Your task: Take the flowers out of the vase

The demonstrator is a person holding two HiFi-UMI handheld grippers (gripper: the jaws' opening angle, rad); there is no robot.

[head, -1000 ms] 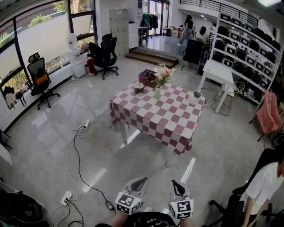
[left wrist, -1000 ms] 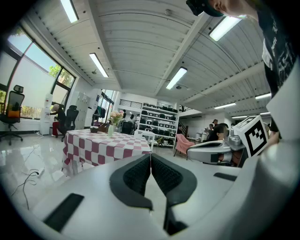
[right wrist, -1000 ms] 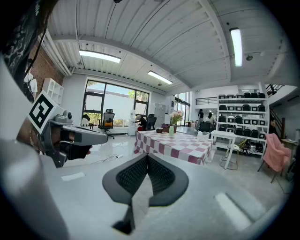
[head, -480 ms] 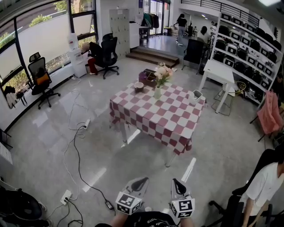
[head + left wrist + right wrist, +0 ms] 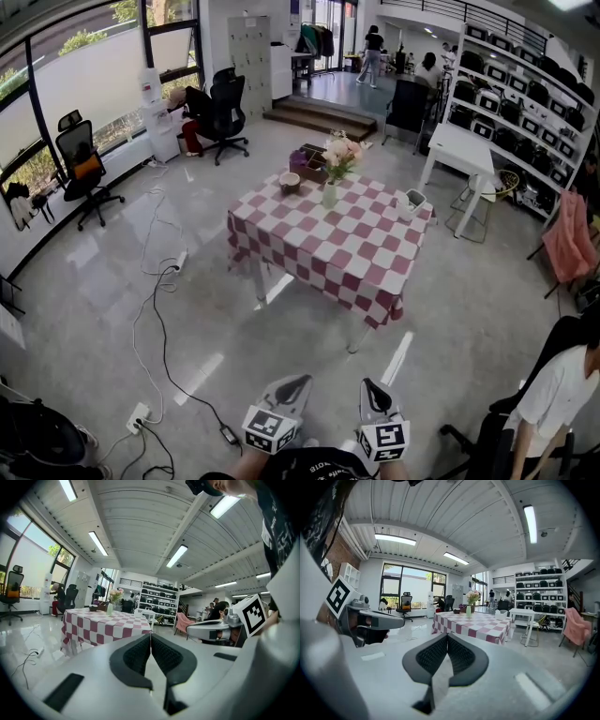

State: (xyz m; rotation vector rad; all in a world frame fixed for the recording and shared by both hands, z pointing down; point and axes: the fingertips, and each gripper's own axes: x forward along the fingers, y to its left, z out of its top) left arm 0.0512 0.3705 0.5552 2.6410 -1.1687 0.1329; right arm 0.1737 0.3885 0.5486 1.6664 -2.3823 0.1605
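Task not begun, by look of it. Flowers [image 5: 341,150], pink/white, stand in pale vase [image 5: 330,195] on far part of checkered bench [image 5: 319,253], mid-room. Left gripper [image 5: 150,641] & right gripper [image 5: 447,641] both clenched, jaws together, nothing between them. Both well apart from bench, w/ open floor [image 5: 281,347] between. Left to do: approach, grasp stems, lift out. Hard to tell: stem count, vase contents (too small). Small items near vase [image 5: 310,164] unclear.
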